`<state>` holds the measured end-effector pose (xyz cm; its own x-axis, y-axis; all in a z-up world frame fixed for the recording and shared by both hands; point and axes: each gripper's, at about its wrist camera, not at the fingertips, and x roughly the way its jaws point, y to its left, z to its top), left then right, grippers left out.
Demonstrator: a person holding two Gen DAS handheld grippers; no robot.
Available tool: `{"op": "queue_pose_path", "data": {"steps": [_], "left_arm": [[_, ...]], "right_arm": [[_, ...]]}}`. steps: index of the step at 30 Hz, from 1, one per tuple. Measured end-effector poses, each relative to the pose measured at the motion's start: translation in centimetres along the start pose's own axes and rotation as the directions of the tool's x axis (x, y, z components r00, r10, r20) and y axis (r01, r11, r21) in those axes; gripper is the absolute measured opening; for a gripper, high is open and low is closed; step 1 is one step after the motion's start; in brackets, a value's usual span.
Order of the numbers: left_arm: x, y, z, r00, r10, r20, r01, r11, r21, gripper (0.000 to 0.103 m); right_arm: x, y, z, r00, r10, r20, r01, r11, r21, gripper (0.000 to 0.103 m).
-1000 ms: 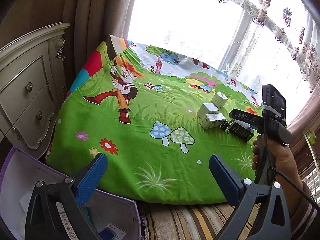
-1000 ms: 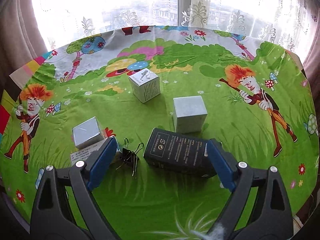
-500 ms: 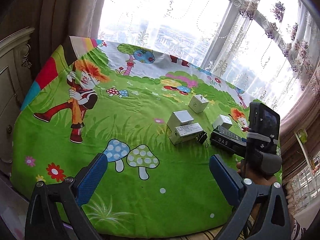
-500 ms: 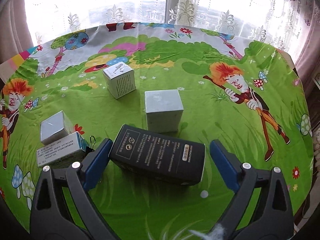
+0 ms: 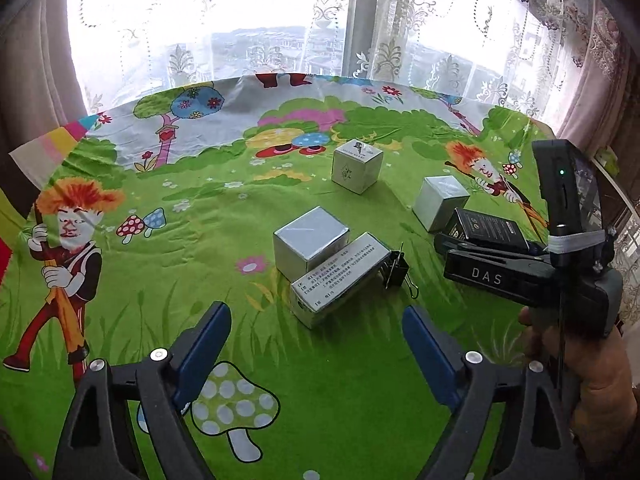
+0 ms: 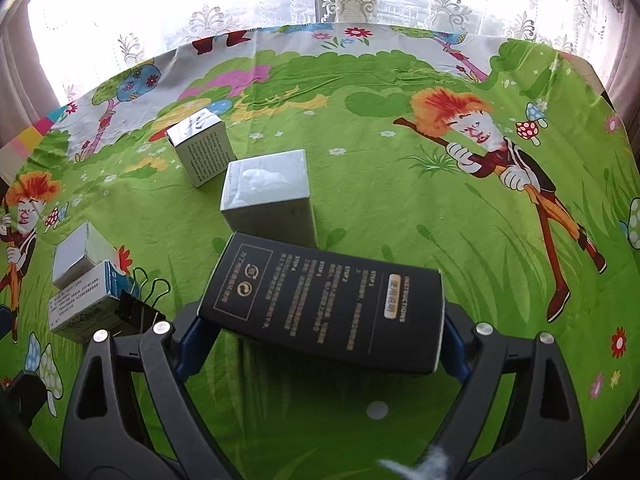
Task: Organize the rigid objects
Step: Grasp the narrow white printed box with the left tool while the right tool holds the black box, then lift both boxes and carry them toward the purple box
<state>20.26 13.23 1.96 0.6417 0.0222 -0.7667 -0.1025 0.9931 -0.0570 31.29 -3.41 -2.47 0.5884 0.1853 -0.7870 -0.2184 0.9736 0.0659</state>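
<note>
Right gripper point(image 6: 320, 332): jaws set on the two short ends of the black box point(image 6: 324, 300), blue pads touching or all but touching it; whether they press yet I cannot tell
Black box: lies flat on the tabletop point(image 6: 400, 208), printed face up, its far long edge just beside the plain grey box point(image 6: 266, 196)
Handling, black box: judged a light, stiff carton with smooth printed card; likely to slip under a weak pinch and to dent under a hard one, so the short ends, where the pads sit, look the right hold
Left gripper point(image 5: 316, 344): jaws wide apart, holding nothing, touching nothing, hovering near the white labelled box point(image 5: 340, 280)
White labelled box: left of the black box, lying flat, leaning against the silver cube point(image 5: 310, 242) behind it
Binder clip point(image 5: 396, 270): between the white labelled box and the black box, touching the white one's end; small, hard metal, best pinched across its black body
Plain grey box: upright, just behind the black box; stiff, light by the look, take by opposite side walls
Printed cube box point(image 5: 356, 166): farthest from the black box, well apart, standing alone toward the window point(image 5: 248, 20)
</note>
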Motion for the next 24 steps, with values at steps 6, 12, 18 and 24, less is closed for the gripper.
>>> {"op": "queue_pose_path", "data": {"steps": [6,12,18,24], "left_arm": [[2.6,-0.7,1.2,1.000,0.002,-0.028,0.000,0.996,0.086,0.088],[4.4,-0.5,1.6,0.997,-0.013,-0.070,0.021,0.994,0.112,0.064],[4.4,-1.2,0.6,0.997,-0.018,-0.081,0.028,0.992,0.121,0.034],[2.8,-1.1,-1.1,0.996,-0.032,-0.086,0.036,0.998,0.047,0.026]], "right_arm": [[-0.1,-0.6,0.1,1.000,0.015,0.006,-0.016,1.000,0.017,0.092],[-0.1,-0.6,0.1,1.000,0.013,0.006,-0.013,1.000,0.016,0.092],[0.0,-0.5,0.1,1.000,0.009,0.004,-0.009,1.000,0.013,0.092],[-0.1,-0.5,0.1,1.000,0.004,0.003,-0.004,1.000,0.009,0.092]]}}
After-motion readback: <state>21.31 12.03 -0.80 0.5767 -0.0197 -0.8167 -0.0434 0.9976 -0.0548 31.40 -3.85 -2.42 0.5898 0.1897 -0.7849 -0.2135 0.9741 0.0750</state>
